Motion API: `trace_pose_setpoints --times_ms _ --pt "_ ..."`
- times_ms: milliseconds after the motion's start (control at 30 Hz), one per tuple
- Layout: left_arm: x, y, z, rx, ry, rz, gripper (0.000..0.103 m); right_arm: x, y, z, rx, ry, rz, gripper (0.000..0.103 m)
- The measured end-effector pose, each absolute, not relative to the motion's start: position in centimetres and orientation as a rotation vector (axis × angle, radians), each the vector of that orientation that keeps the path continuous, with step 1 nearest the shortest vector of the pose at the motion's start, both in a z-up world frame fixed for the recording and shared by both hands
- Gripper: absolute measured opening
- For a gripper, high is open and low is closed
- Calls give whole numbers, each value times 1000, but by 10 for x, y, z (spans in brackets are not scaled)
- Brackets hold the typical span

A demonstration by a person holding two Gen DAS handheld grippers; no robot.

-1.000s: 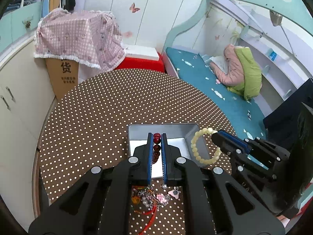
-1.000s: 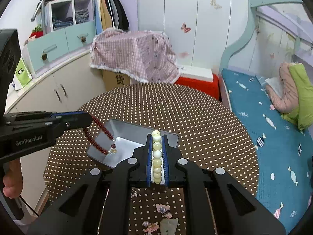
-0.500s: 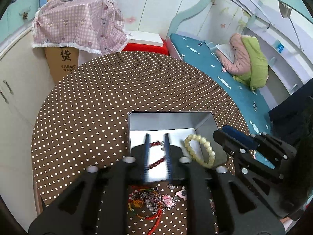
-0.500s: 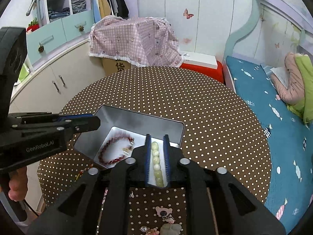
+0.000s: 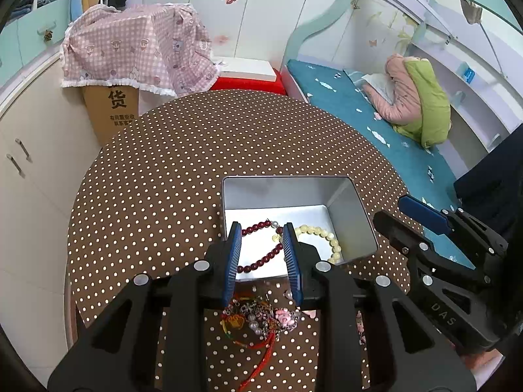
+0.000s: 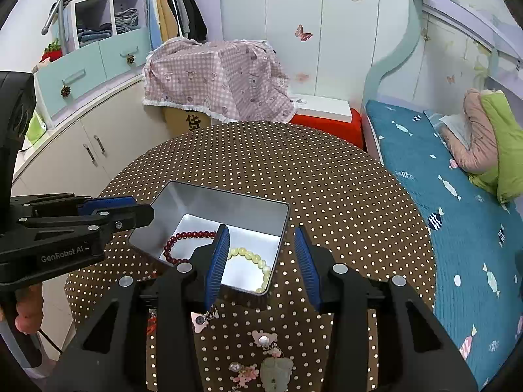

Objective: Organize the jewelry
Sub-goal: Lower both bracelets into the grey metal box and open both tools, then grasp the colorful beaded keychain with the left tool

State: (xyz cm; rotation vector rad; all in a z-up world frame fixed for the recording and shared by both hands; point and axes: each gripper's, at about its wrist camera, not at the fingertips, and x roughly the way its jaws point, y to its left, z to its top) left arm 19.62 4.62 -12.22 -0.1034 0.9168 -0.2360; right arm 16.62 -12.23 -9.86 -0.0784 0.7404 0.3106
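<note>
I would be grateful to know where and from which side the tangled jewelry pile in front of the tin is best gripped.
I would grip the tangled pile at its bunched centre, coming from above with the left gripper. The pile lies flat on the table, and the thin red cord trailing from it offers little to pinch.

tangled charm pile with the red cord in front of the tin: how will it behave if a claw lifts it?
The charm pile looks floppy: loose red cord, small beads and pendants heaped together. It will probably come up as a dangling clump, since the strands appear intertwined. Likely light; small charms may snag or slip out, as a few already lie apart on the table.
</note>
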Motion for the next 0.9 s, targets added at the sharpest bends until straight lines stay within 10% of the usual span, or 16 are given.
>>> trace_pose_setpoints --times_ms 900 --pt "146 78 -185 -112 1089 -136 49 124 -114 -112 -84 760 323 53"
